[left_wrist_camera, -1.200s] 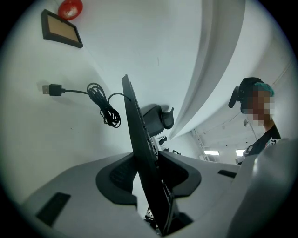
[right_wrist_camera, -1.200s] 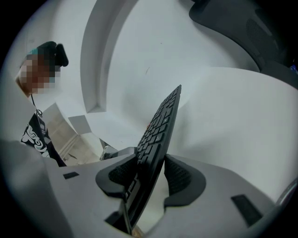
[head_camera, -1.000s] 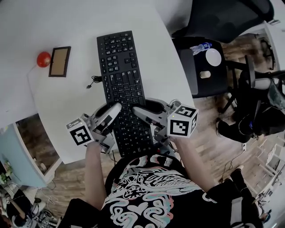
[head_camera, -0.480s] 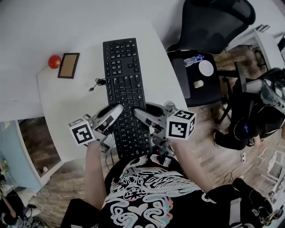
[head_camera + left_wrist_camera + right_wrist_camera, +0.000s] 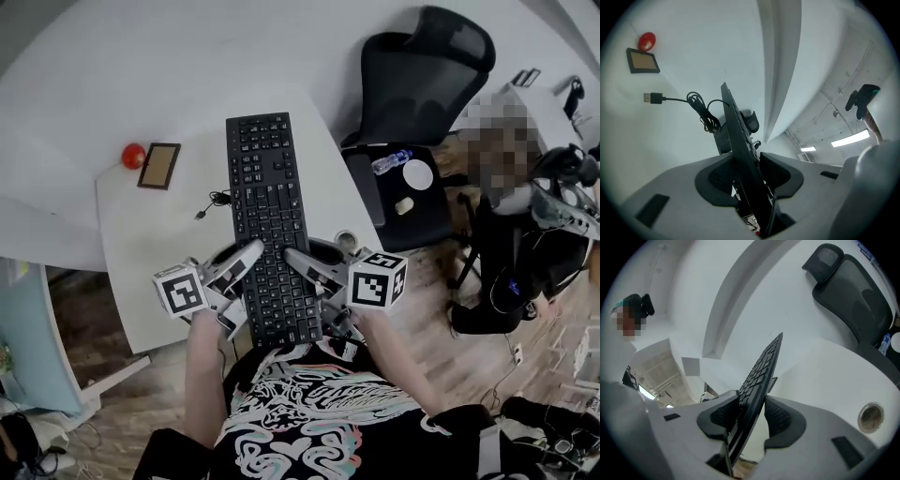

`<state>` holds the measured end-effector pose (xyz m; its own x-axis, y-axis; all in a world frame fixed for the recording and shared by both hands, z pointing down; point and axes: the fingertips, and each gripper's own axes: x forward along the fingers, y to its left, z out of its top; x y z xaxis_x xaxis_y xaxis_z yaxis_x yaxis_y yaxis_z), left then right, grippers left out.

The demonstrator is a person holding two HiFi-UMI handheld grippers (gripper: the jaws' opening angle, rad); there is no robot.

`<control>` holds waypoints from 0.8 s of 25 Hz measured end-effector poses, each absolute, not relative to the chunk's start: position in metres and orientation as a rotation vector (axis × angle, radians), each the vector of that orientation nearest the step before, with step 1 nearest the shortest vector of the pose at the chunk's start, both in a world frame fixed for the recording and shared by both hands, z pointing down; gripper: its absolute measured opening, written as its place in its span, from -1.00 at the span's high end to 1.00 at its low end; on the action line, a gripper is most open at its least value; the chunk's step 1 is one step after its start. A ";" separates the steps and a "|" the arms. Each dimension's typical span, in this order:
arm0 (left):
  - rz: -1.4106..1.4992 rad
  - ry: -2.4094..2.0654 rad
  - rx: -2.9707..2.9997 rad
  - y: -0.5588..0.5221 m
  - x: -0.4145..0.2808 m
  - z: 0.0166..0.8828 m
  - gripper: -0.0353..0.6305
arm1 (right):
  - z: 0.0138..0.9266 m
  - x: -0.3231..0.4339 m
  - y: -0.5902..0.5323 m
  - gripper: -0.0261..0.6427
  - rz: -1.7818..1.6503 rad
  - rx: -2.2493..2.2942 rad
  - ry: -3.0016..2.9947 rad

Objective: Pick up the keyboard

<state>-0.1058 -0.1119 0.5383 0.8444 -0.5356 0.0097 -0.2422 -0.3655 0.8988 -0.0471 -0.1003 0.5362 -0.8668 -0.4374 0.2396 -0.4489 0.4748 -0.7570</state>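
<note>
The black keyboard (image 5: pixel 271 211) stretches away from me over the white table (image 5: pixel 141 253), its near end past the table's edge. My left gripper (image 5: pixel 246 259) is shut on its left long edge and my right gripper (image 5: pixel 300 262) on its right long edge, both near the near end. In the left gripper view the keyboard (image 5: pixel 740 150) stands edge-on between the pads, its underside apart from the tabletop. In the right gripper view the keyboard (image 5: pixel 761 376) is pinched between the pads, keys against one pad. Its USB cable (image 5: pixel 701 110) lies coiled on the table.
A red ball (image 5: pixel 133 155) and a small framed board (image 5: pixel 159 165) lie at the table's far left. A black office chair (image 5: pixel 422 75) stands at the right, with a dark stool (image 5: pixel 427 202) bearing a bottle and a plate. A person is at the far right.
Both grippers have kept their hold on the keyboard and sunk a little with it. The head view has shifted, so the table sits lower in the frame.
</note>
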 end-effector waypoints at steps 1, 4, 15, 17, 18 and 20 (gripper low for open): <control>-0.358 -0.573 1.957 -0.112 -0.105 0.540 0.45 | 0.538 -0.047 -0.101 0.35 1.362 0.810 -2.695; -0.379 -0.577 1.939 -0.111 -0.105 0.539 0.43 | 0.530 -0.048 -0.099 0.37 1.292 0.812 -2.726; -0.505 -0.583 1.852 -0.104 -0.107 0.508 0.41 | 0.485 -0.049 -0.096 0.38 1.238 0.762 -2.811; -0.520 -0.588 1.839 -0.104 -0.108 0.504 0.41 | 0.481 -0.050 -0.097 0.39 1.250 0.748 -2.812; -0.523 -0.592 1.833 -0.104 -0.109 0.503 0.41 | 0.481 -0.051 -0.097 0.39 1.257 0.742 -2.809; -0.523 -0.601 1.828 -0.104 -0.110 0.504 0.41 | 0.482 -0.053 -0.097 0.39 1.266 0.731 -2.804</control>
